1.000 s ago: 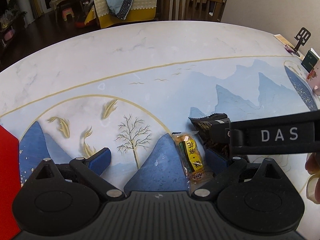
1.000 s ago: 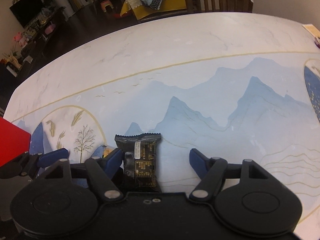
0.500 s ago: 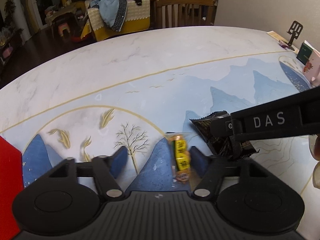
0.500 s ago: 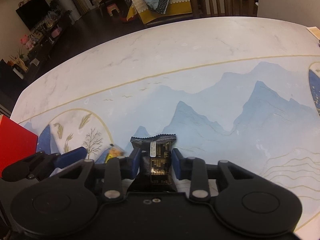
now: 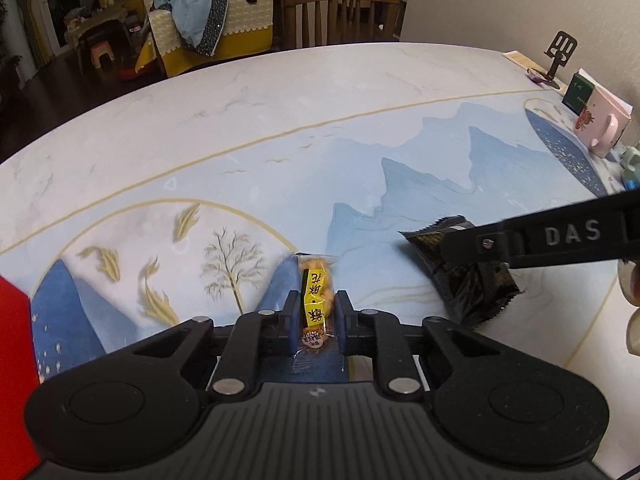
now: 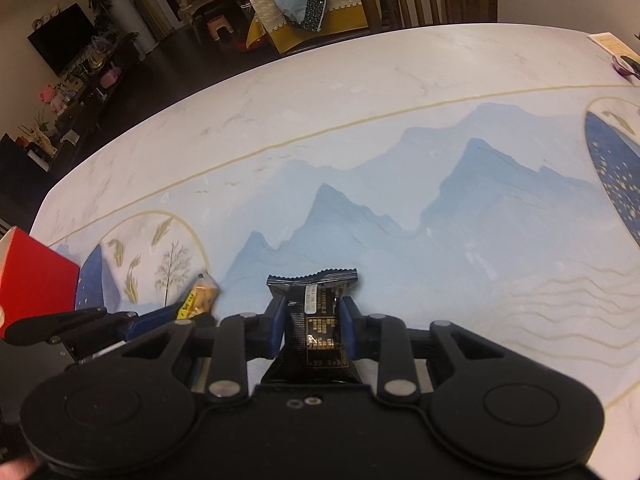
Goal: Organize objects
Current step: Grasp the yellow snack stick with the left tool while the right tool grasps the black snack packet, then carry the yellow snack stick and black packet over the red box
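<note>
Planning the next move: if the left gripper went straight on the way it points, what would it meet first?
Nothing close, as far as the picture shows. The left gripper, shut on the yellow snack packet, points across bare tabletop toward the far edge. The wooden chair stands beyond, though depth is unclear.

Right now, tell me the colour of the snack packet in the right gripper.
Black with gold print and a white label; the crinkle-edged black snack packet shows best in the right wrist view.

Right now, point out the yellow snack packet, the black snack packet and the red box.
yellow snack packet [image 5: 316,300], left wrist view, yellow label.
black snack packet [image 6: 314,320], right wrist view, middle of wrapper.
red box [image 6: 38,276], right wrist view, red side face.
</note>
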A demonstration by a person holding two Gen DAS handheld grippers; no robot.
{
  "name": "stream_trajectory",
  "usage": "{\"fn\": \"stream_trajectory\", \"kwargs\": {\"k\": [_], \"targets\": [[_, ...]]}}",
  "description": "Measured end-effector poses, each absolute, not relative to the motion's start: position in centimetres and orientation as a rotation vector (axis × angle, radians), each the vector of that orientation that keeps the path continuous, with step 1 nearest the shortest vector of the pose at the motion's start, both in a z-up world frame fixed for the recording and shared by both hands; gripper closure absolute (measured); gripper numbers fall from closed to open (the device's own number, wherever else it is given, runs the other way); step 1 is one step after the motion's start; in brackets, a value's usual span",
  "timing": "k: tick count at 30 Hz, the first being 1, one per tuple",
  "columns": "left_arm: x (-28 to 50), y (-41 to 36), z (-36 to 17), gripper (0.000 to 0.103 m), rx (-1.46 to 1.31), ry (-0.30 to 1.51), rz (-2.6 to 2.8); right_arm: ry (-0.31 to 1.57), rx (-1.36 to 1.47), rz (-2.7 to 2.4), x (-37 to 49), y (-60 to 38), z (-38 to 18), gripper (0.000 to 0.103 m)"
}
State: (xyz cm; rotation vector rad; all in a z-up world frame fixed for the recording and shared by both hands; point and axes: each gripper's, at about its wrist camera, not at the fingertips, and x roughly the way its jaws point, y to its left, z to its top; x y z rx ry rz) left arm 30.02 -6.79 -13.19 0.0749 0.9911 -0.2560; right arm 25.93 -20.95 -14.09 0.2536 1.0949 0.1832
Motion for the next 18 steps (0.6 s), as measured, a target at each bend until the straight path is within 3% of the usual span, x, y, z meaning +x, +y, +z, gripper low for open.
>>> {"fn": "stream_trajectory", "kwargs": {"k": [18], "targets": [[22.3, -2.9, -8.4, 0.087, -0.013, 0.993, -0.225, 1.047, 0.206, 0.306, 17.5, -17.9, -8.5, 0.075]]}}
